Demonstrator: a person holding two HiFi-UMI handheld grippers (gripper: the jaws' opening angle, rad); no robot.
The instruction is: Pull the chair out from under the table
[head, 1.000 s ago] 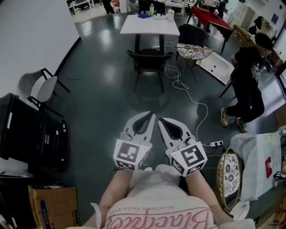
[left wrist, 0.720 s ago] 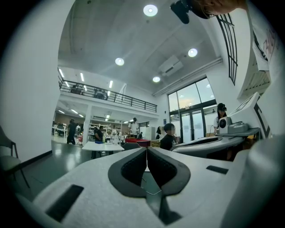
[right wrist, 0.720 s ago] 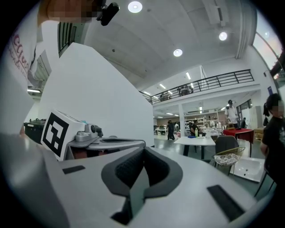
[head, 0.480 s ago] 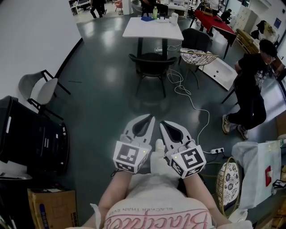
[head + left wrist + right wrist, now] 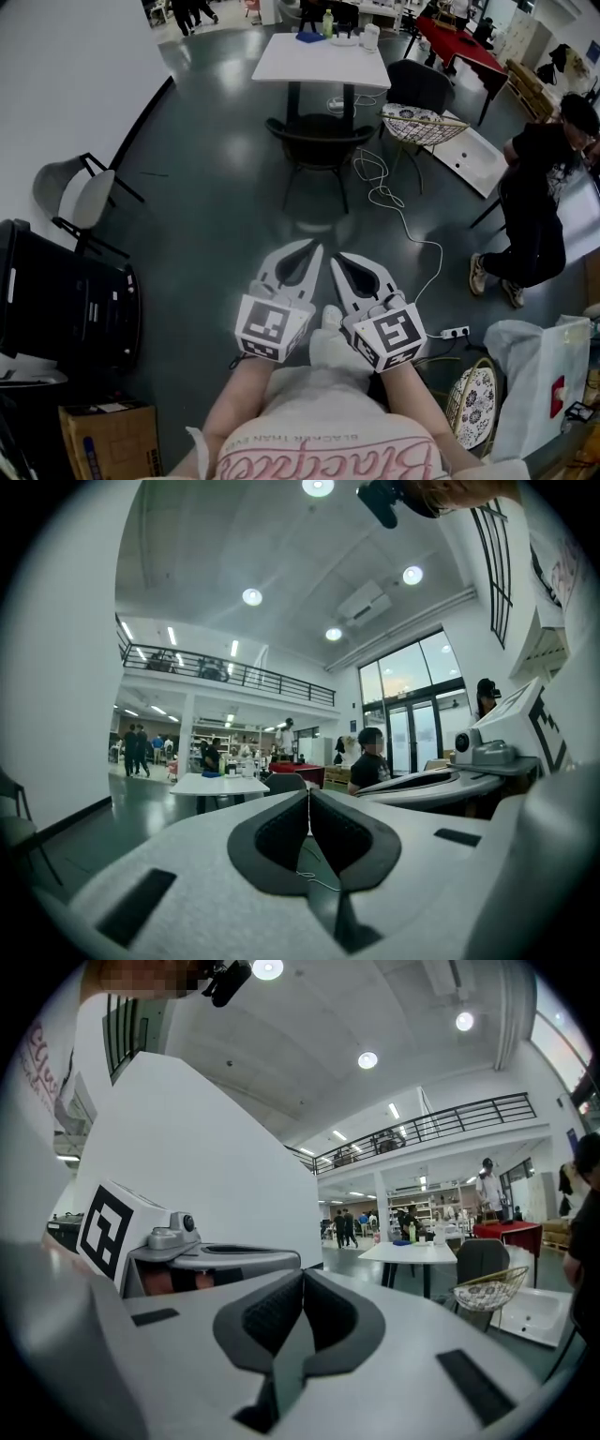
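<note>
Chair (image 5: 319, 134), black, tucked at white table (image 5: 305, 58); left tongs (image 5: 315, 247), right tongs (image 5: 335, 259) clenched empty.

Open-plan lab/workshop hall: round ceiling lights (image 5: 251, 596), black-railed mezzanine (image 5: 234, 673), glossy dark floor (image 5: 216, 178), white square bench (image 5: 319, 61), loose white cable (image 5: 382, 194), brown cardboard box (image 5: 98, 436).

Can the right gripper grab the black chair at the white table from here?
Probably not yet. The right hand-held gripper is shut, close to the person, and the black chair stands far across the floor. Nothing seems to block the way; a white cable lies to one side.
</note>
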